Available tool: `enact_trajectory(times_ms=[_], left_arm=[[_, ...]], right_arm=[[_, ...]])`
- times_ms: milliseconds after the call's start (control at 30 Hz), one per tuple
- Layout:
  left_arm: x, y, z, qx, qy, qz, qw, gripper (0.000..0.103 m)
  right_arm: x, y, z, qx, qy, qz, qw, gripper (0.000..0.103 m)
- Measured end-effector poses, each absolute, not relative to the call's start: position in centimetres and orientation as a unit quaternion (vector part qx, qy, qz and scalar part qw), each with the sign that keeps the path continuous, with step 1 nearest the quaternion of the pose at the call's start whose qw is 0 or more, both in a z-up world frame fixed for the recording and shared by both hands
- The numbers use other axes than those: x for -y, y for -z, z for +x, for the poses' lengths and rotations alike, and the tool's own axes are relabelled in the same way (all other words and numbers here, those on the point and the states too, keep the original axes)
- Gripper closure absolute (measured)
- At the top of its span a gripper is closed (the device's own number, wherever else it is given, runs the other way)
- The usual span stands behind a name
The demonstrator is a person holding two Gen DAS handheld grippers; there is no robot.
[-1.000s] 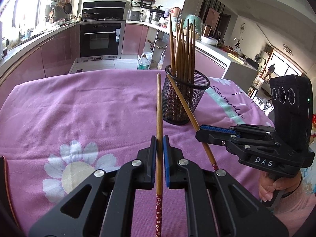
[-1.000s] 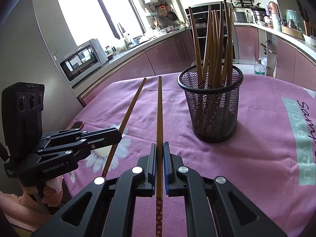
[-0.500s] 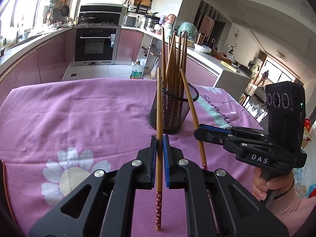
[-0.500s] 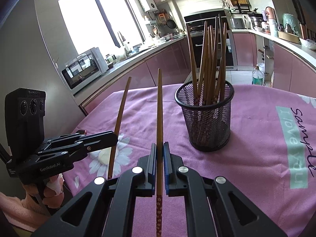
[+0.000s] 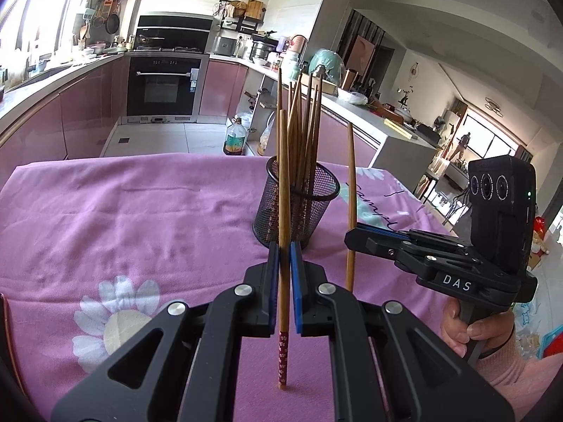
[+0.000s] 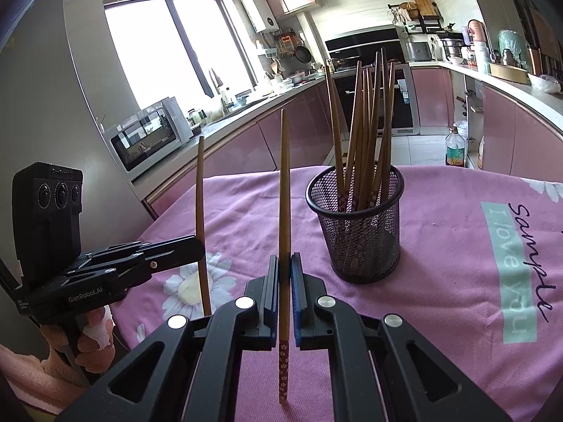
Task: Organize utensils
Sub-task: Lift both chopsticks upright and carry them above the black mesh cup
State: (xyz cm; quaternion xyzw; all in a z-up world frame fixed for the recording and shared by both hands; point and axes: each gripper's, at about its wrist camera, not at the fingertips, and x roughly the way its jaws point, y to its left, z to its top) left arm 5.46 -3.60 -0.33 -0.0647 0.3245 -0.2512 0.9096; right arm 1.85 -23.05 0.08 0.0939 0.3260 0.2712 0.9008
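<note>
Over pink-clothed worktop (image 5: 140, 211), both hand-held grippers (image 5: 285, 256) (image 6: 285, 267) clamping upright chopsticks (image 5: 283, 183) (image 6: 284, 190), mesh holder (image 5: 299, 200) standing ahead, nearer right.

This is a home kitchen opening onto a living area. Pink-fronted base cabinets (image 5: 88, 105) run under a grey countertop (image 6: 267, 105) around the room, with a built-in black oven (image 5: 163, 86) and a range hood (image 5: 174, 31) above it. A microwave (image 6: 151, 139) sits by the big window (image 6: 169, 49), pans hang on the wall (image 6: 302, 54), and a rice cooker (image 5: 225, 45) and pots crowd the counter. In front stands a table under a pink flowered cloth (image 5: 140, 218).
</note>
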Motion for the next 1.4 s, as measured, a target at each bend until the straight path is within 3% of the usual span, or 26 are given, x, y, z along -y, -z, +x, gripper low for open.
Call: enact_trajectory(times_ms=[1400], left_arm=[[5.0, -3.8, 6.4, -0.275, 0.267, -0.059, 0.922, 0.096]], right_arm=[[24.8, -5.1, 2.1, -0.257, -0.256, 0.089, 0.928, 0.098]])
